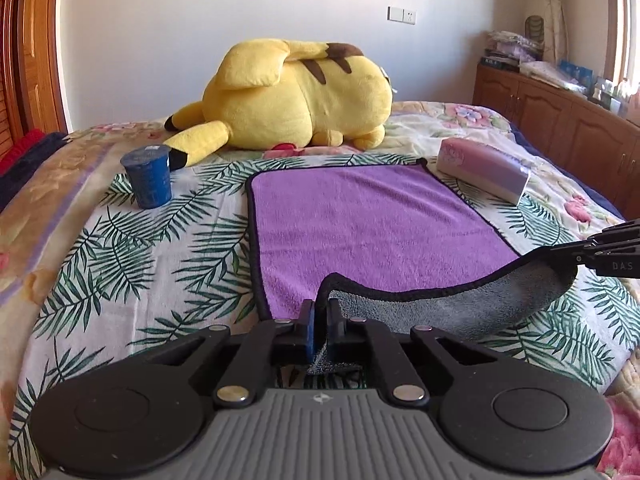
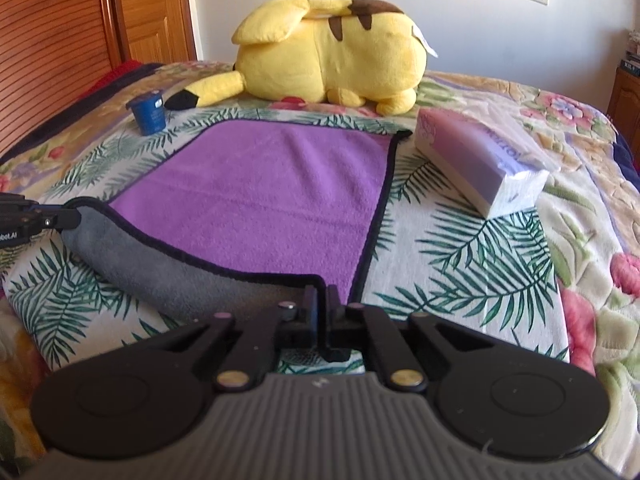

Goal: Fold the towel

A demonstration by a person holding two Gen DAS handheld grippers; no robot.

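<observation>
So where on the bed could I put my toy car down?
Bare leaf-print sheet lies between the blue cup and the purple towel, and on the near right between the towel and the tissue pack. The far edge is crowded by the yellow plush. Each tool, left and right, grips a near towel corner.

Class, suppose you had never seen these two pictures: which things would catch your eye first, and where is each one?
The big yellow plush toy lies at the far end of the bed. In front of it spreads the purple towel, its near edge lifted to show a grey underside, with the left gripper and right gripper each shut on a near corner. A blue cup stands left of the towel, a tissue pack lies right.
</observation>
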